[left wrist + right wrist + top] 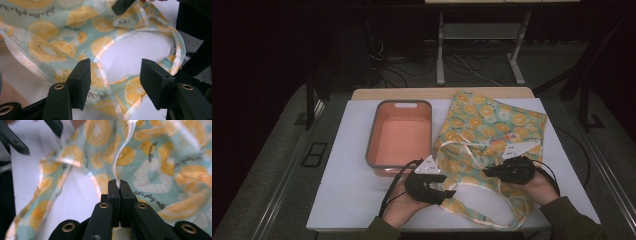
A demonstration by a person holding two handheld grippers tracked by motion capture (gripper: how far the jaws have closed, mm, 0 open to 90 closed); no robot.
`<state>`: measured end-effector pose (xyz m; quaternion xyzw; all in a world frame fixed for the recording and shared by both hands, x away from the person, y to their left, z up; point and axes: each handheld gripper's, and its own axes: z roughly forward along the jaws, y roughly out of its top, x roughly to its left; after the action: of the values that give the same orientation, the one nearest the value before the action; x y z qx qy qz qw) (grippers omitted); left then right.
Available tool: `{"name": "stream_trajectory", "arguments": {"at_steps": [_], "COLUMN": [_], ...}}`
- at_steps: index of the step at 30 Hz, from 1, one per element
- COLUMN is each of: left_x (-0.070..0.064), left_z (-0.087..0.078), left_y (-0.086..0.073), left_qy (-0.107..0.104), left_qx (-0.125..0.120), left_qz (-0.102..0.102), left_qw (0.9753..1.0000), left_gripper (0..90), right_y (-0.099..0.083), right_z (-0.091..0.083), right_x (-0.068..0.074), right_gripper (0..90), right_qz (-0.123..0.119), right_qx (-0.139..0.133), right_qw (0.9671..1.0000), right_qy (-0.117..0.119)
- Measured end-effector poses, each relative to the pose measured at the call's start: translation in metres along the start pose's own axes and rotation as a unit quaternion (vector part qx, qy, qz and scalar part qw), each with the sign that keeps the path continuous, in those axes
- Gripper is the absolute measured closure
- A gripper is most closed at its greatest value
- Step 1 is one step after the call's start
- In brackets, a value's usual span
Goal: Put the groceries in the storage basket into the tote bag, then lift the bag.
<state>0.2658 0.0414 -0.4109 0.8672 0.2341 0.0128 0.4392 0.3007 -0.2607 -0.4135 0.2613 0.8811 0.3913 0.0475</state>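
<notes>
The right gripper (pixel 119 185) was clamped fully closed on the pale trim strap of one lemon-print fabric apron (pixel 489 125), which lay over the white table's (pixel 347 190) right half beside one orange, grey-rimmed plastic tub (pixel 399 137). The left gripper (pixel 113 75) stood wide open, empty, over the apron's near-edge strap loop. The step in hand appeared to be gathering the apron; the next move likely required closing the left jaws on that hem.

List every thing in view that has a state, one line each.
Left gripper: open, jaws astride the apron's edge.
Right gripper: shut on a white strap.
Apron: spread on the table, rumpled near the grippers, straps loose.
Tub: upright, empty, beside the apron.
</notes>
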Motion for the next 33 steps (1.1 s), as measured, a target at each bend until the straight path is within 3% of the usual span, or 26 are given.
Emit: {"name": "stream_trajectory", "arguments": {"at_steps": [8, 14, 22, 25, 28, 31, 33], "left_x": [0.003, 0.008, 0.011, 0.012, 0.013, 0.016, 0.017], "left_z": [0.003, 0.016, 0.041, 0.047, 0.049, 0.047, 0.047], "left_y": [-0.001, 0.002, 0.001, -0.001, -0.003, -0.003, -0.003], "left_qy": [0.007, 0.027, 0.063, 0.073, 0.084, 0.097, 0.089], "left_qx": [0.002, 0.009, 0.056, 0.072, 0.075, 0.073, 0.073], "left_qz": [0.0, -0.002, 0.01, 0.012, 0.014, 0.013, 0.013], "left_qw": [1.0, 0.9996, 0.9964, 0.9946, 0.9936, 0.9925, 0.9933], "left_gripper": [41.0, 40.2, 36.0, 38.4, 46.3, 63.7, 75.0], "right_y": [-0.009, -0.017, -0.037, -0.046, -0.054, -0.054, -0.054], "right_z": [0.019, 0.015, -0.003, -0.006, -0.01, -0.011, -0.011], "right_x": [0.002, 0.008, 0.014, 0.015, 0.015, 0.012, 0.011], "right_gripper": [84.7, 55.7, 40.8, 40.4, 44.6, 60.6, 69.8], "right_qz": [-0.013, -0.01, -0.01, -0.014, -0.012, -0.01, -0.009], "right_qx": [0.052, 0.046, 0.05, 0.065, 0.072, 0.068, 0.068], "right_qw": [0.9985, 0.9988, 0.9977, 0.9964, 0.9956, 0.996, 0.9958], "right_qy": [-0.01, -0.016, -0.045, -0.052, -0.059, -0.058, -0.061]}}
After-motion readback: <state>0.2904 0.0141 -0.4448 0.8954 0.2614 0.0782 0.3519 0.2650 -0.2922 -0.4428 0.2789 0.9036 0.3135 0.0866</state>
